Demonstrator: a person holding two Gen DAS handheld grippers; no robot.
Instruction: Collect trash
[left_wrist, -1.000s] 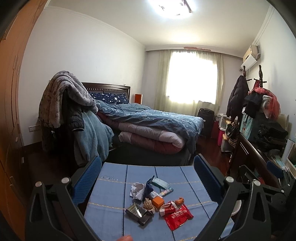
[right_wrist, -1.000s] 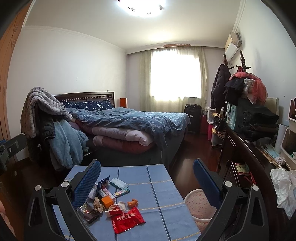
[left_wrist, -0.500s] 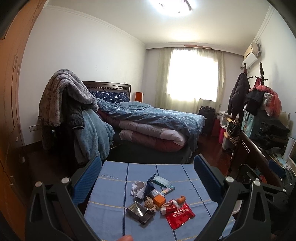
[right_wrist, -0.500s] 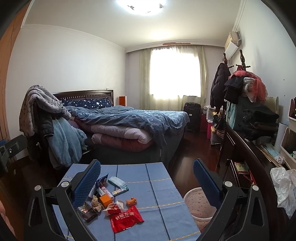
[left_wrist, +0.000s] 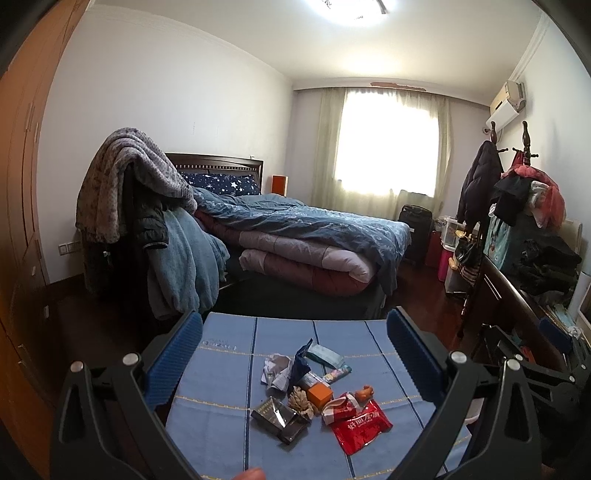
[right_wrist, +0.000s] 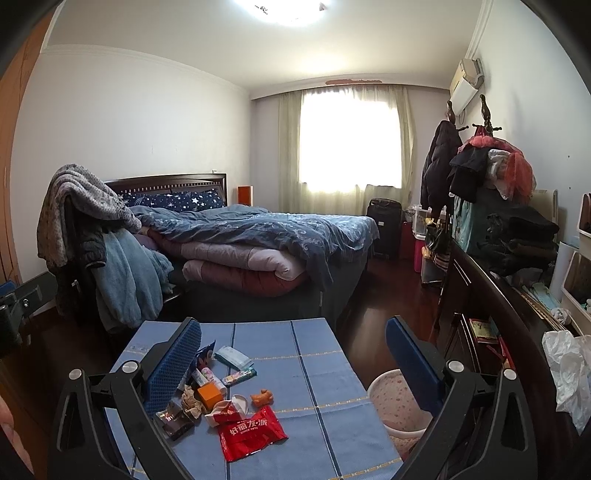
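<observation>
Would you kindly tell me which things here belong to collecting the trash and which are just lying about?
Job:
red wrapper
orange box
crumpled paper
dark packets
pink bin beside the table
both tongs, open, left and right

Lying about:
bed
clothes rack
suitcase

Left gripper (left_wrist: 294, 334) open, empty, above the blue-clothed surface (left_wrist: 221, 387). At lower centre of frame, a trash cluster: red snack packet (left_wrist: 361, 426), orange box (left_wrist: 319, 394), dark foil wrappers (left_wrist: 279, 419). Bed (left_wrist: 303, 236) at mid-frame.
</observation>
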